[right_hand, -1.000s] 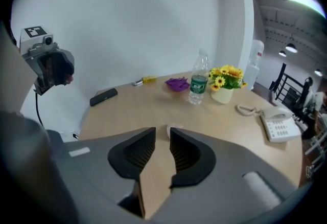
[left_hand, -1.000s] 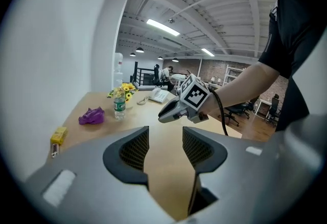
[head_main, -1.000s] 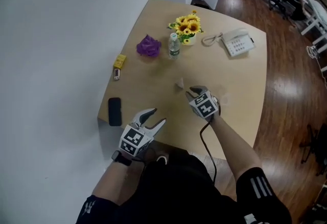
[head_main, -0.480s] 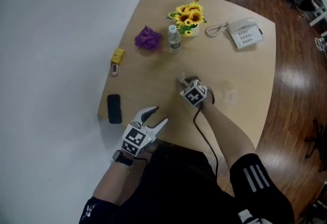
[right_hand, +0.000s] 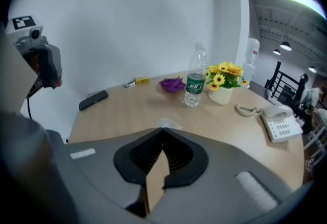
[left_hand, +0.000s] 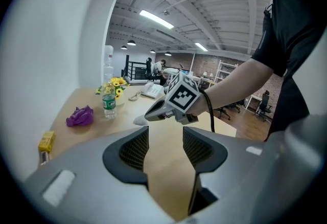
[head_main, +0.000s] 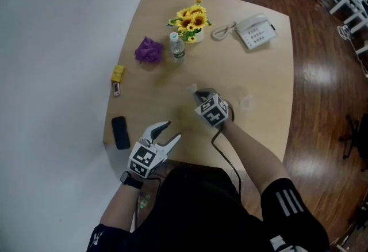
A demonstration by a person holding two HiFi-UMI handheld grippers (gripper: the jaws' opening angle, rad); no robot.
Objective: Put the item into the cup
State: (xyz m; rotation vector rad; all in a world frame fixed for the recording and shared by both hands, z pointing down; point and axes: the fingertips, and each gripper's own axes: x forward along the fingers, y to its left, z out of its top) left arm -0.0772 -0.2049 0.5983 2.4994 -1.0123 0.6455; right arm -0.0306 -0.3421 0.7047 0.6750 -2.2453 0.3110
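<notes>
A small pale, see-through item [head_main: 192, 90] lies mid-table. My right gripper [head_main: 199, 95] is down on it, jaws shut, tips meeting on the item's near edge [right_hand: 170, 124]. In the right gripper view the pads [right_hand: 164, 138] touch with no gap. The left gripper view shows the right gripper [left_hand: 151, 114] from the side, with the item [left_hand: 140, 120] under its tips. A faint clear cup [head_main: 246, 102] stands just right of it. My left gripper [head_main: 169, 131] hovers at the table's near edge, open and empty [left_hand: 165, 131].
At the back are a sunflower pot [head_main: 189, 17], a water bottle [head_main: 176, 47], a purple wad [head_main: 148, 49] and a desk telephone [head_main: 253, 31]. A yellow block [head_main: 117, 72] and a black remote-like bar [head_main: 119, 132] lie along the left edge by the wall.
My right gripper has moved forward and left onto the pale item, and its jaws have closed there. The left gripper has stayed at the near edge, still open.
</notes>
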